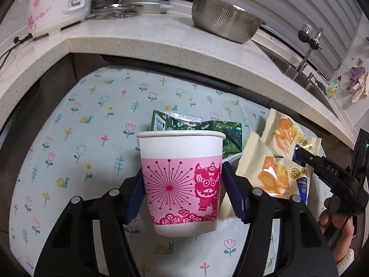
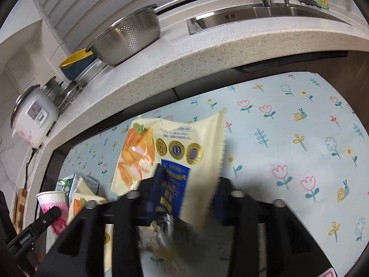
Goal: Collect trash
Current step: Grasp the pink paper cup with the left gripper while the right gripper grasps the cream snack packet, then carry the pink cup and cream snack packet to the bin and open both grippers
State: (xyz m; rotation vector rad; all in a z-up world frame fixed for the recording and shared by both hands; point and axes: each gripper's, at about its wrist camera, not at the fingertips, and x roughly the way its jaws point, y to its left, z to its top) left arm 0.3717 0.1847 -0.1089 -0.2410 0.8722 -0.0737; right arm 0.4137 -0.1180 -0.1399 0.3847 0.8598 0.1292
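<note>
Left hand-held gripper (image 1: 182, 189): pads pinching a paper cup (image 1: 181, 180) at both sides, low centre of the left wrist view. Cup is upright, white with a pink band, lifted clear of the floral cloth (image 1: 80, 138) under it.

Right hand-held gripper (image 2: 184, 198): jaws close together, pinching a cream snack wrapper (image 2: 175, 143) at its lower end, centre of the right wrist view. Wrapper stands up out of the jaws, orange food print and gold seals facing the camera, lower part blurred. Something crumpled and silvery below the jaws, too blurred to identify.

In the left wrist view, the right hand-held gripper and the hand holding it sit at the right edge, tips on that wrapper.

Other trash on the cloth:
- green wrapper (image 1: 207, 129), just behind the cup
- second cream wrapper (image 1: 265, 170), right of the cup, beside the held one

Top of both views: speckled counter (image 1: 161, 43) with a steel colander (image 1: 226, 23), a rice cooker (image 1: 57, 2) at upper left, and a sink (image 2: 265, 13) with a tap.
</note>
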